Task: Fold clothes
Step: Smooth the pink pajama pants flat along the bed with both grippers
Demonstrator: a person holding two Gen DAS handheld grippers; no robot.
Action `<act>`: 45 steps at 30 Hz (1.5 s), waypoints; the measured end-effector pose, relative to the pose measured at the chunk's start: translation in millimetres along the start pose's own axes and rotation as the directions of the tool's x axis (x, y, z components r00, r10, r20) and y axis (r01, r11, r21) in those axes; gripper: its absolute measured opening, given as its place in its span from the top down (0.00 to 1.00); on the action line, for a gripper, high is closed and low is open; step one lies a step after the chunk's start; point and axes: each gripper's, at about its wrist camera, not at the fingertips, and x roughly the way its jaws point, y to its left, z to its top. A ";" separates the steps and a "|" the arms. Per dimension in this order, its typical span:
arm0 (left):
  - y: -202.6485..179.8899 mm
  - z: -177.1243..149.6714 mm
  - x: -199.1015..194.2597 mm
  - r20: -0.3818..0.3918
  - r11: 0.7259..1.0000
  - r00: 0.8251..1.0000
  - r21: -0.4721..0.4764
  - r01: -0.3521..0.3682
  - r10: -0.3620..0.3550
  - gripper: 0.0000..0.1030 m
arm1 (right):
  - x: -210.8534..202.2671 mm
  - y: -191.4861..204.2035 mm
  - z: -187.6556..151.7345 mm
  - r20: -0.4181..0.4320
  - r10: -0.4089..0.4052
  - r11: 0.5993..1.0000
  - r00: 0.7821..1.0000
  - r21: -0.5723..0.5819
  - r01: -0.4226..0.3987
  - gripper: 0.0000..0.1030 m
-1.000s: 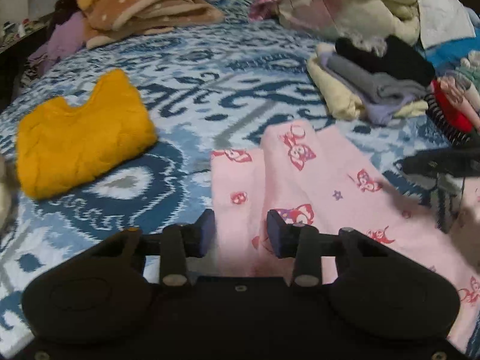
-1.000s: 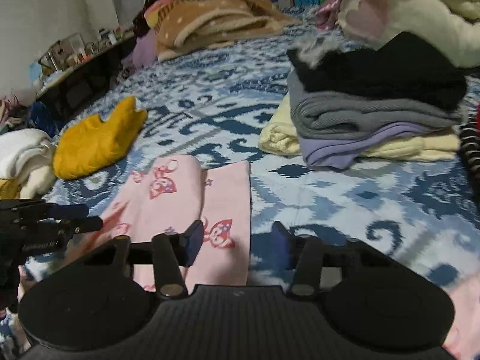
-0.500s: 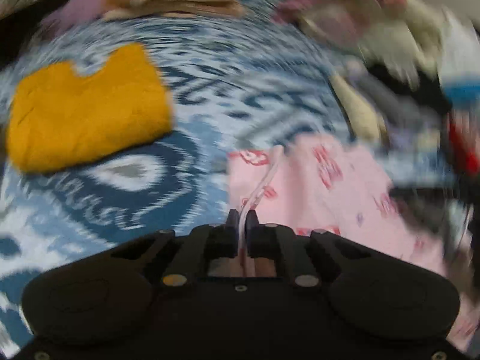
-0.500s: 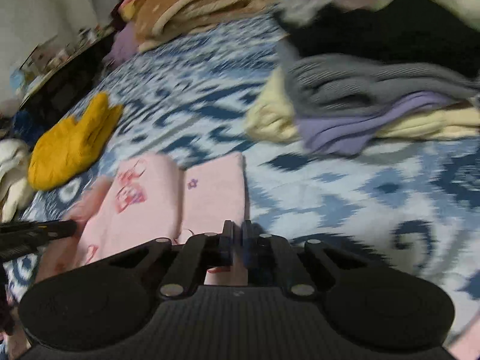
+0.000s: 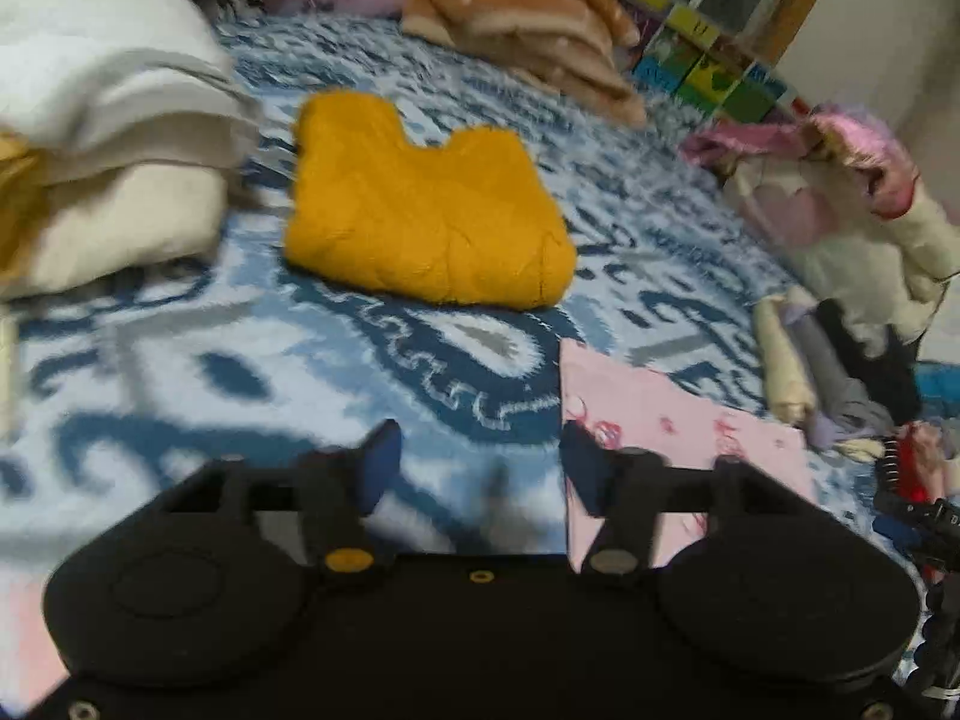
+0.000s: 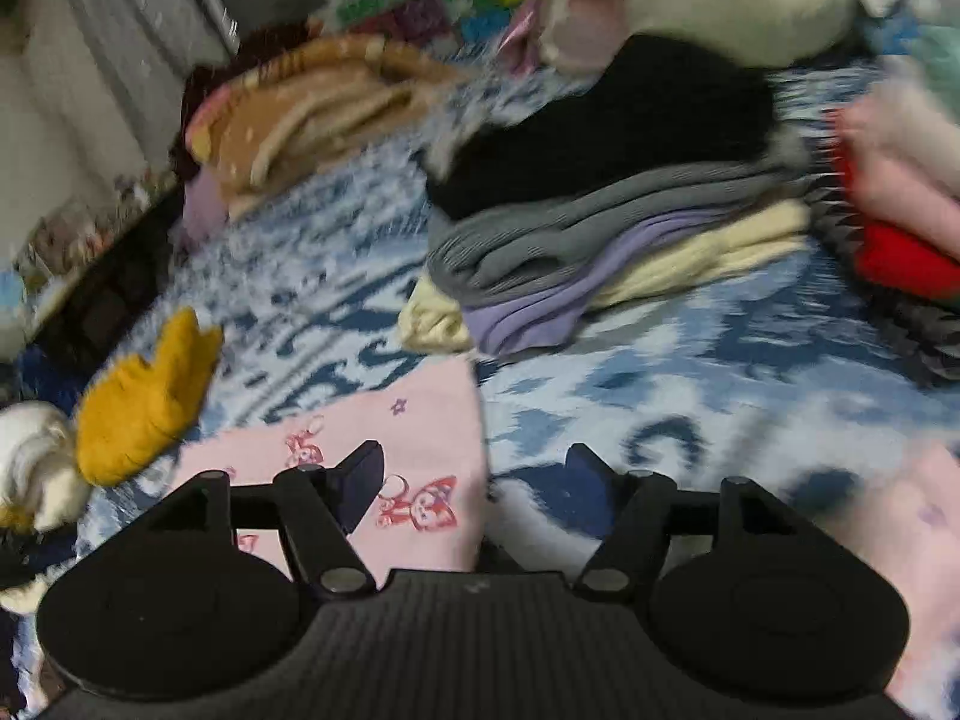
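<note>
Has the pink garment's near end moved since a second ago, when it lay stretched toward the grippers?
Yes. The pink garment has been folded over: it now looks shorter, its far edge still near the folded stack. Both hand-held grippers are open and off it.

both wrist views sit low over the bed (image 5: 180,348), facing 12 o'clock; both share the pink cloth (image 5: 660,414) and yellow sweater (image 6: 144,402).

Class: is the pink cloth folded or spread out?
Folded: the pink cloth lies as a compact rectangle with straight edges.
</note>
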 end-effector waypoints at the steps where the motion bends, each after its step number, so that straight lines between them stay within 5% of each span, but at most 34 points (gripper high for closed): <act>1: 5.9 -7.4 -15.2 0.011 1.000 1.000 -0.011 0.001 0.000 0.42 | -15.1 -10.0 -6.1 0.015 -0.001 0.999 1.000 0.045 0.001 0.35; 8: 73.8 -83.6 -108.7 0.025 0.971 0.998 -0.234 -0.042 0.049 0.42 | -96.8 -72.0 -93.3 0.050 0.018 0.937 0.999 0.348 -0.034 0.34; 13: 83.9 -135.2 -127.8 -0.012 0.920 0.996 -0.384 0.079 -0.090 0.42 | -112.3 -79.9 -148.5 0.065 0.097 0.883 0.993 0.455 -0.116 0.38; 16: 63.4 -161.7 -112.6 -0.035 0.889 0.979 -0.427 0.166 -0.200 0.42 | -114.7 -71.5 -165.1 0.080 0.154 0.859 0.985 0.482 -0.173 0.38; 20: 23.7 -186.9 -94.2 -0.036 0.890 0.964 -0.395 0.229 -0.264 0.43 | -106.9 -53.3 -181.8 0.056 0.215 0.852 0.975 0.477 -0.216 0.40; 29: -20.0 -210.1 -72.4 0.044 0.915 0.961 -0.296 0.275 -0.275 0.44 | -100.0 -27.1 -204.1 0.073 0.232 0.861 0.970 0.449 -0.239 0.47; 32: -16.1 -213.3 -71.1 0.042 0.903 0.957 -0.322 0.284 -0.286 0.54 | -96.9 -17.7 -206.5 0.055 0.223 0.870 0.973 0.439 -0.224 0.56; 36: -14.2 -214.3 -71.4 0.013 0.899 0.959 -0.345 0.269 -0.282 0.86 | -86.7 -30.6 -206.0 0.059 0.194 0.822 0.979 0.536 -0.195 0.91; 38: -13.1 -214.4 -75.6 0.002 0.897 0.960 -0.356 0.262 -0.280 0.97 | -86.4 -31.9 -206.2 0.065 0.199 0.811 0.978 0.549 -0.202 0.92; 45: -7.5 -221.0 -96.1 -0.066 0.897 0.962 -0.382 0.222 -0.266 1.00 | -122.7 -28.3 -218.6 0.020 0.182 0.849 0.983 0.501 -0.167 0.93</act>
